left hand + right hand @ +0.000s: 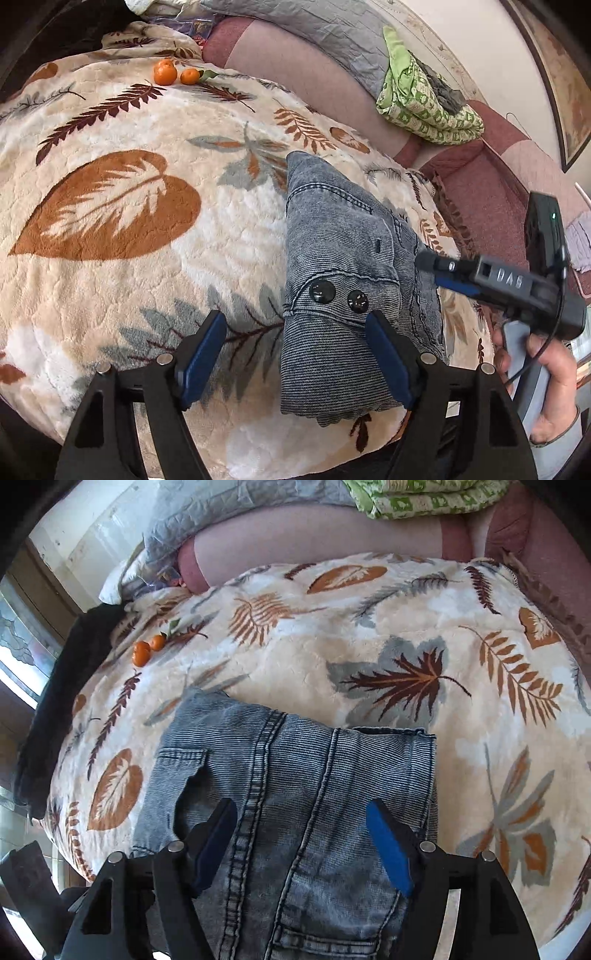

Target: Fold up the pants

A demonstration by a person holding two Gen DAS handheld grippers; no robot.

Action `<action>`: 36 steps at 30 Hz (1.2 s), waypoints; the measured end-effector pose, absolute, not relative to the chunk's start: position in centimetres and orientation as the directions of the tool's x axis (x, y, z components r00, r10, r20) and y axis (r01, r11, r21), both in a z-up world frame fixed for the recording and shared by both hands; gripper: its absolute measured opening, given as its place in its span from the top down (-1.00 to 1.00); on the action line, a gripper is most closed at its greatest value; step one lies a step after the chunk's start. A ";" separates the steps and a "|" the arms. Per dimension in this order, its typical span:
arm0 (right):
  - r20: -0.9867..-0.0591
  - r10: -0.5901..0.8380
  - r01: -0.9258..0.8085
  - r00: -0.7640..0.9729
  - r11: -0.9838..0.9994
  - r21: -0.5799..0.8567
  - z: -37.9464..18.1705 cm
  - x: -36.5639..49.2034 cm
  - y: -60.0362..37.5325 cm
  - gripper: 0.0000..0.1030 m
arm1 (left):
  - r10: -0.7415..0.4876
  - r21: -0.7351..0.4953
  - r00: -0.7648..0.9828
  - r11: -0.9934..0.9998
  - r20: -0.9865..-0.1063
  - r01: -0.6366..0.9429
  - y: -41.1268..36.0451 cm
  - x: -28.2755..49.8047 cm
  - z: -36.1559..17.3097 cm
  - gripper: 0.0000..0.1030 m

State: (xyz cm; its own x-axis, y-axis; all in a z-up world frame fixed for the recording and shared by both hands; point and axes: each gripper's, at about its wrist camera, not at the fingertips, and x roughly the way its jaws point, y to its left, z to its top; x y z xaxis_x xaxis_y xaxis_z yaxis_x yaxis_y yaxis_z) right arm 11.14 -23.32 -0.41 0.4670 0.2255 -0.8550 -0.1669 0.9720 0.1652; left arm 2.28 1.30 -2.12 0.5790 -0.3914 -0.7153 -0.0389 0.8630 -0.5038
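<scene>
The pants [343, 266] lay folded into a compact bundle on the leaf-patterned blanket [147, 229], close to its near edge and toward the right-hand edge, well apart from the two oranges [173, 72] near the far edge. You had your left gripper [297, 354] and your right gripper [303, 845] both spread apart, gripping nothing. I judged the risk to be a pad catching the denim and pulling the top layer open.
</scene>
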 end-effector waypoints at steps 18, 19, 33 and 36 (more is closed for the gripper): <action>-0.824 0.219 -0.116 0.523 0.976 0.186 -1.6 3.4 -27.7 -0.70 | -0.316 -0.447 0.605 0.892 -0.731 -0.075 1.7 2.3 -2.1 -0.52; -0.810 0.215 -0.123 0.546 0.977 0.176 -1.3 2.8 -27.6 -0.70 | -0.308 -0.439 0.608 0.895 -0.732 -0.075 1.6 2.2 -2.0 -0.52; -0.768 0.202 -0.050 0.608 0.975 0.217 0.1 2.5 -30.4 -0.85 | -0.271 -0.406 0.623 0.910 -0.734 -0.082 1.6 2.0 -1.6 -0.53; -0.750 0.193 -0.020 0.632 0.972 0.234 1.4 3.0 -31.4 -0.85 | -0.269 -0.404 0.623 0.911 -0.734 -0.083 1.6 2.0 -1.6 -0.53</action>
State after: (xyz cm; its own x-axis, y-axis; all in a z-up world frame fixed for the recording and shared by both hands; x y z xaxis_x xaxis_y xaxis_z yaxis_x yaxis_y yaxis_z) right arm 2.96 -31.37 1.42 0.6324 0.1931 -0.7502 -0.0196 0.9721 0.2337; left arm 2.01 1.56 -1.57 0.6232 -0.2689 -0.7344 -0.0825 0.9112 -0.4037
